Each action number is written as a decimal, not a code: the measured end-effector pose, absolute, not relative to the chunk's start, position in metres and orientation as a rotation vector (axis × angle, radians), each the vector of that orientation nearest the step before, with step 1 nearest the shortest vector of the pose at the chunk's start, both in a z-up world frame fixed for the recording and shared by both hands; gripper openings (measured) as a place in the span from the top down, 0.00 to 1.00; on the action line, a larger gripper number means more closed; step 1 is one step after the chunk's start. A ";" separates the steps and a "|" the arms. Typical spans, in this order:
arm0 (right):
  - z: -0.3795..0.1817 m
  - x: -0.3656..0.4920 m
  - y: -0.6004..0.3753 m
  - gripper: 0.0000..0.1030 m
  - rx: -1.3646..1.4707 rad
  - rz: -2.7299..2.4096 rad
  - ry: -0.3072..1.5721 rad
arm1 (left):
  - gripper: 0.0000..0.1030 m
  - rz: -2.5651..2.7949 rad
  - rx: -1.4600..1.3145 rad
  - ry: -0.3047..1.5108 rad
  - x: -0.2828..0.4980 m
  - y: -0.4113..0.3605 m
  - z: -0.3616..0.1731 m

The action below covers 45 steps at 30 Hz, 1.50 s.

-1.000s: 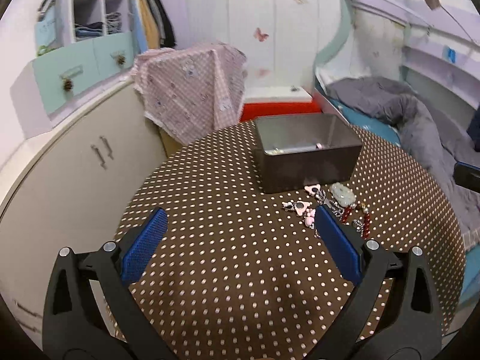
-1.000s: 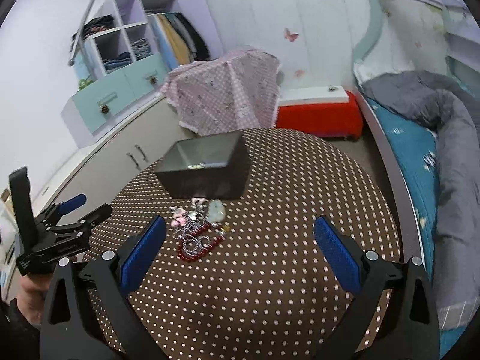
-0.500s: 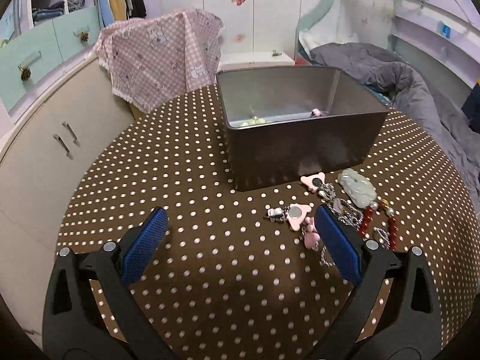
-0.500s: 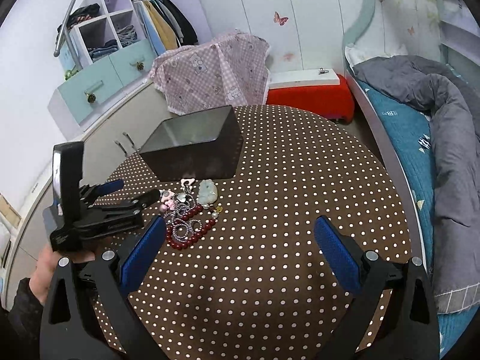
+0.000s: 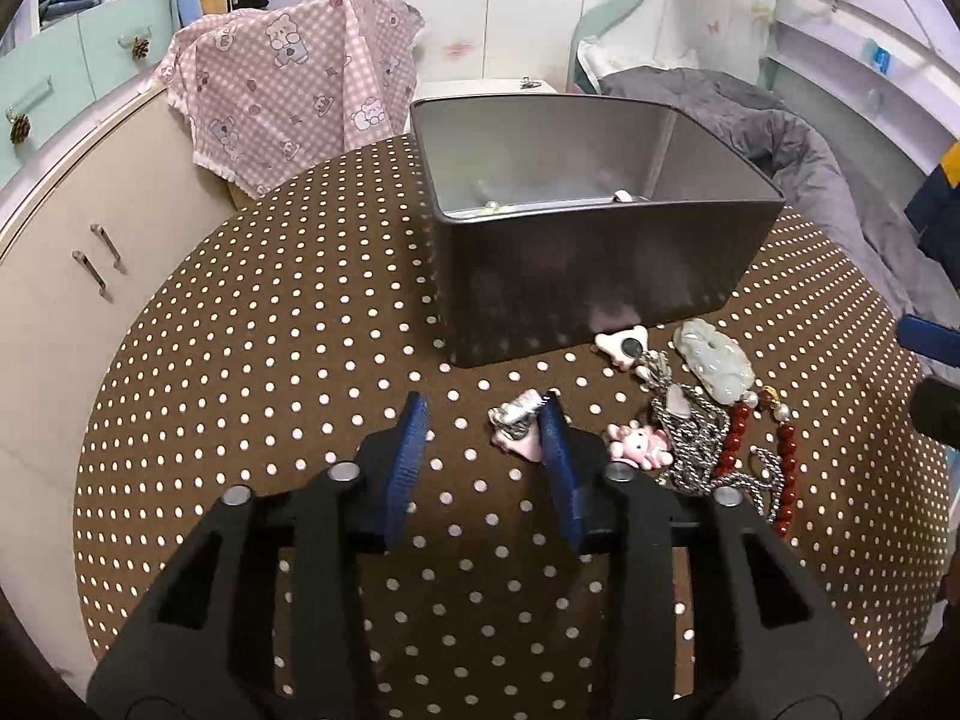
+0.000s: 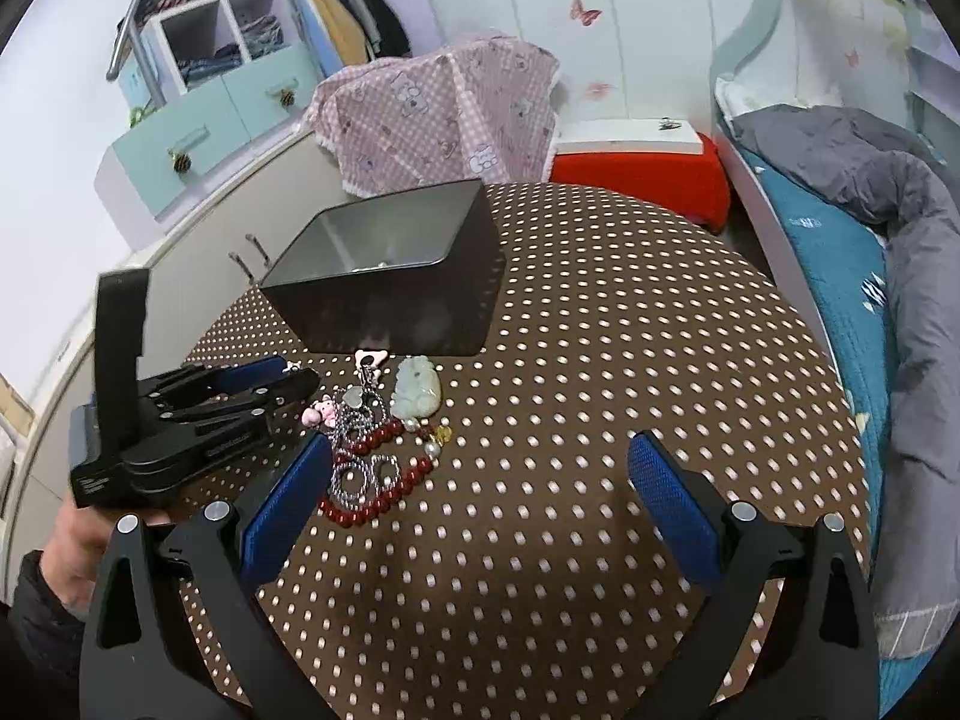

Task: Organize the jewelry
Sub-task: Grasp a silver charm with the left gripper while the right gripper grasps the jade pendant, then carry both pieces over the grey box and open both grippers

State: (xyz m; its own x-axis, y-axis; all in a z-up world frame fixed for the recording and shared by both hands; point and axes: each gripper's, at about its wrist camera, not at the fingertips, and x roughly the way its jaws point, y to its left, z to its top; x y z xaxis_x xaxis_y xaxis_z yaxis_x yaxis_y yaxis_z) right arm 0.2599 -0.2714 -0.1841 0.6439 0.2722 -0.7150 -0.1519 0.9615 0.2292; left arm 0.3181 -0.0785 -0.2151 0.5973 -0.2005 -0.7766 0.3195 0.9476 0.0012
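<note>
A pile of jewelry lies on the dotted table in front of a dark metal box [image 5: 600,264]: a jade pendant [image 5: 714,360], a red bead bracelet [image 5: 786,462], a silver chain [image 5: 696,438] and a small pink figurine [image 5: 639,444]. At the pile's left end lies a pink charm with a silver clasp [image 5: 516,420]. My left gripper [image 5: 480,420] is closing around it. The charm rests against the right pad, and a gap stays at the left pad. My right gripper [image 6: 480,450] stands wide open, with the bracelet [image 6: 372,498] just inside its left finger. Pearls [image 5: 489,204] lie in the box.
A pink checked cloth [image 6: 444,108] covers something behind the round table [image 6: 600,300]. A cream cabinet [image 5: 72,300] stands to the left, and a bed with a grey quilt [image 6: 900,240] to the right. A red stool [image 6: 636,174] stands beyond the table. A hand [image 6: 72,546] holds the left gripper.
The left gripper came in toward the box and jewelry, then its jaws narrowed around the pink charm. The right gripper dropped closer to the table and pile, still wide open.
</note>
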 end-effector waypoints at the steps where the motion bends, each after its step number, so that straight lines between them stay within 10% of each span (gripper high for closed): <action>1: -0.185 0.263 -0.269 0.08 0.143 0.244 0.840 | 0.44 -0.291 0.149 0.882 0.322 -0.076 -0.216; 6: -0.198 0.292 -0.246 0.21 0.072 0.269 0.877 | 0.46 -0.322 0.106 0.886 0.329 -0.071 -0.216; 11: -0.215 0.314 -0.221 0.47 -0.019 0.292 0.936 | 0.75 -0.336 0.051 0.879 0.333 -0.061 -0.216; 16: -0.218 0.309 -0.202 0.74 -0.148 0.280 0.912 | 0.84 -0.354 -0.012 0.882 0.335 -0.051 -0.218; 45: -0.082 0.280 -0.261 0.74 0.036 0.331 0.620 | 0.84 -0.387 0.004 0.619 0.292 -0.033 -0.103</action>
